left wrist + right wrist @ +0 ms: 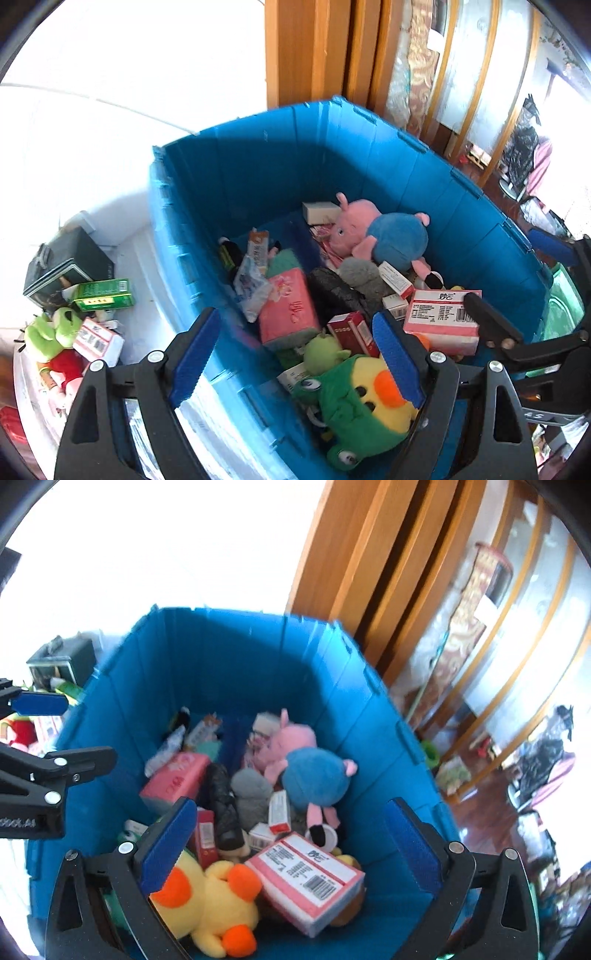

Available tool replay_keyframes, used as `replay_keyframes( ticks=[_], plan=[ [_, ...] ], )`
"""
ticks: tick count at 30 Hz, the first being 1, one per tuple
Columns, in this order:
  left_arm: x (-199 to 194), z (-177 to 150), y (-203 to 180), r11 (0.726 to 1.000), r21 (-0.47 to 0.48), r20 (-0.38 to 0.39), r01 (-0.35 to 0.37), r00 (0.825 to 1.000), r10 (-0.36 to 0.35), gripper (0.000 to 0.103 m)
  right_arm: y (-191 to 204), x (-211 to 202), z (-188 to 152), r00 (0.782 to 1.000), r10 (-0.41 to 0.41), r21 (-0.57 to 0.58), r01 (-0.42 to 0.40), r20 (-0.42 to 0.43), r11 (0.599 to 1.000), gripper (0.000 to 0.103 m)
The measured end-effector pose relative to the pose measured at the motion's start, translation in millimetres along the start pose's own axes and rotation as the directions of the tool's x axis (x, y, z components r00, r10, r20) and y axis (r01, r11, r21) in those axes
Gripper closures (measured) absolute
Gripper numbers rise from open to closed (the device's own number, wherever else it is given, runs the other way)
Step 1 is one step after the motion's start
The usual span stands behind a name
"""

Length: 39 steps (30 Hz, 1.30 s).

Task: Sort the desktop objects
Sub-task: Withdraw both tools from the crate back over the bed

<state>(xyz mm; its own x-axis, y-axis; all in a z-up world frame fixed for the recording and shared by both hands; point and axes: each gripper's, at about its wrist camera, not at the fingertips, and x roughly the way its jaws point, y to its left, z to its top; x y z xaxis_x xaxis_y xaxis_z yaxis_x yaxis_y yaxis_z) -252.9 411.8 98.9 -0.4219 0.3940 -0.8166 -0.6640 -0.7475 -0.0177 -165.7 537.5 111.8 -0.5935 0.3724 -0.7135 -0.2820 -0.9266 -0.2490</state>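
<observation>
Both our claws hang spread and empty over the blue plastic bin [236, 657] of jumbled things.

Our left gripper [299, 354] straddles the bin's ribbed near wall, with a fuzzy green-and-yellow plush [364, 406] at 5 o'clock by its right pad. Our right gripper [291, 845] gapes over a glossy pink-and-white carton [306, 880] at 6 o'clock, touching a soft yellow duck [207, 904] at 7. A round pink-and-blue plush pig [303, 764] lies at 12, against the far wall.
</observation>
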Motion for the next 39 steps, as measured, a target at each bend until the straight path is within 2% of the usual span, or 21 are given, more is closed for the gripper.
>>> replay_keyframes(
  ticks=[4,7,13,20,23,26,29,31,33,37,39],
  plan=[
    [-22,-18,15,1.0,-0.01,0.053,-0.007,0.999,0.008,0.019,17,-30,-3,0.996,-0.023,-0.026,0.025,0.085,0.999,0.0],
    [-40,-33,26,0.999,-0.008,0.112,-0.037,0.993,0.038,0.019,36,-45,-5,0.993,-0.009,-0.053,0.015,0.115,0.998,0.0],
    [-70,-69,56,0.994,-0.016,0.21,-0.106,0.972,0.107,0.019,83,-58,-11,0.987,0.053,-0.085,-0.041,0.152,0.996,0.0],
    [-91,-117,119,0.984,-0.076,0.266,-0.159,0.948,0.174,0.018,150,-66,-15,0.979,0.116,-0.127,-0.096,0.165,0.987,0.0],
    [-92,-142,153,0.977,-0.119,0.257,-0.176,0.945,0.202,0.018,177,-71,-13,0.972,0.166,-0.128,-0.146,0.167,0.981,0.0],
    [-91,-171,191,0.967,-0.172,0.235,-0.187,0.946,0.225,0.012,205,-77,-12,0.954,0.236,-0.134,-0.214,0.186,0.968,0.0],
    [-82,-203,233,0.948,-0.245,0.193,-0.204,0.948,0.254,0.011,237,-77,-12,0.933,0.295,-0.149,-0.268,0.205,0.952,0.0],
    [-73,-226,263,0.927,-0.297,0.153,-0.227,0.947,0.281,0.011,261,-72,-14,0.92,0.329,-0.158,-0.3,0.214,0.941,0.0],
    [-64,-249,293,0.903,-0.343,0.106,-0.259,0.944,0.311,0.011,286,-63,-15,0.915,0.352,-0.168,-0.322,0.199,0.932,0.0],
    [-50,-298,354,0.836,-0.448,0.017,-0.317,0.932,0.362,0.011,336,-37,-17,0.902,0.413,-0.154,-0.394,0.126,0.906,0.0],
    [-45,-324,384,0.807,-0.494,-0.014,-0.324,0.931,0.365,0.011,357,-21,-20,0.896,0.437,-0.146,-0.423,0.082,0.894,0.0]
  ],
)
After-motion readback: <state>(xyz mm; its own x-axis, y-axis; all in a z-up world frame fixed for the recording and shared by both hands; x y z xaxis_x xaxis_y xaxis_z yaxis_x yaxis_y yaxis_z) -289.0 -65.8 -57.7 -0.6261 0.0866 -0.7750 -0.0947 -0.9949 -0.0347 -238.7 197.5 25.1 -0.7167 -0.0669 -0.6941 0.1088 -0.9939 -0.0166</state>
